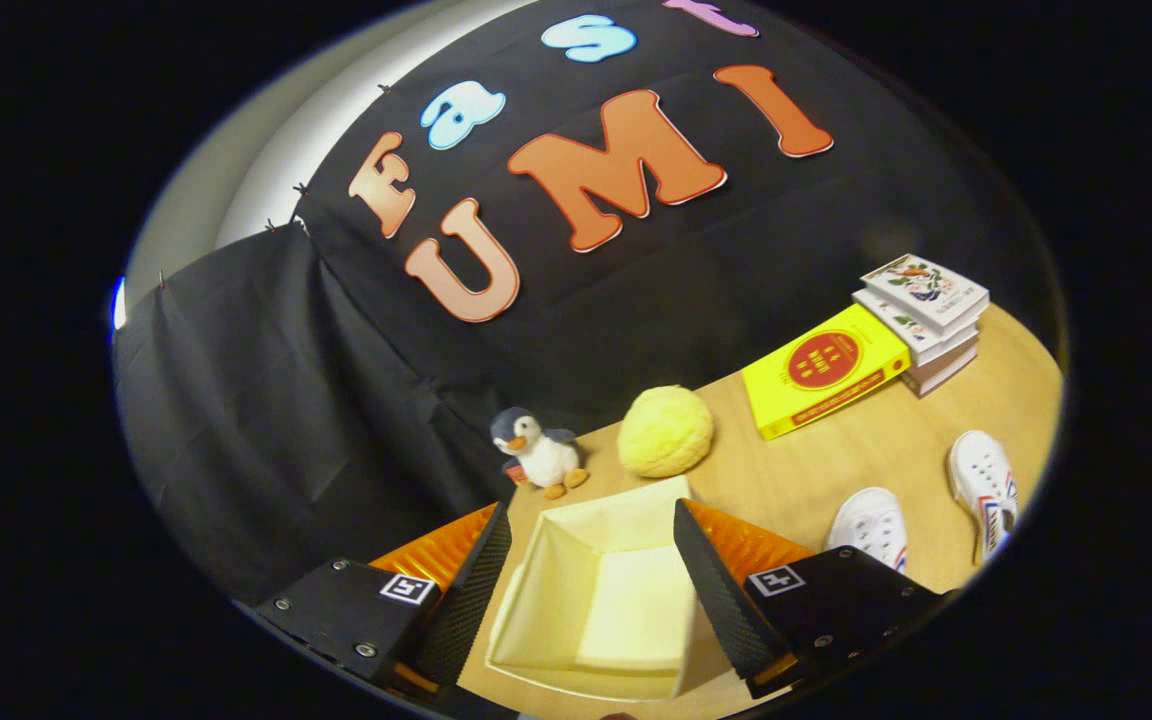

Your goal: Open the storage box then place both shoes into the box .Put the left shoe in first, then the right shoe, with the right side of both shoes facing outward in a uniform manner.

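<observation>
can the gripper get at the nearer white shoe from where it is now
Probably yes. The gripper has its fingers open over the cream box, and the nearer white shoe lies on bare table just beside them, with nothing between.

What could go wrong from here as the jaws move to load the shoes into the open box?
1. The two white canvas shoes lie apart at different angles, so the order or facing could be mixed up.
2. The gripper hangs open, jaws straddling the pale cream storage box; swinging away could knock it.
3. The yellow hardback book lies close beyond the shoes.
</observation>
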`<state>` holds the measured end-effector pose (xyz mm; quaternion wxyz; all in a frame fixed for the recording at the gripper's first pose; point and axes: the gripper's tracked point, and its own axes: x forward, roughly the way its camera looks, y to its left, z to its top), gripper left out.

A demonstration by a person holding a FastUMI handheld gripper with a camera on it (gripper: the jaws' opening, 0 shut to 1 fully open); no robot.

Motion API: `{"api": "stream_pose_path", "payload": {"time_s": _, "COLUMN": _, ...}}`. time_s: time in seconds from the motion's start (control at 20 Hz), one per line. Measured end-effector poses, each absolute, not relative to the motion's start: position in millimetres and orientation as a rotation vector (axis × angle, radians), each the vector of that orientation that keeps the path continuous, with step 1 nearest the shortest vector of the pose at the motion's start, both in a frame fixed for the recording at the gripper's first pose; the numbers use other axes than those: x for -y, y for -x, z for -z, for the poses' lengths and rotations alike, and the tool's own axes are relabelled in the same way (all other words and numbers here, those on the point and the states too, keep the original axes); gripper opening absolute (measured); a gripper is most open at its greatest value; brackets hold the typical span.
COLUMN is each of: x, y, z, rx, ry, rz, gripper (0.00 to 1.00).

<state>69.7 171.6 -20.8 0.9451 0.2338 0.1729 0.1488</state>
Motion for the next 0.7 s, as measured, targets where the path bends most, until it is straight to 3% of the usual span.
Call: {"api": "stream_pose_path", "payload": {"time_s": 0.7, "x": -13, "y": -60, "z": 148, "rx": -0.442, "ry": -0.235, "rz": 0.080, "gripper": 0.98}}
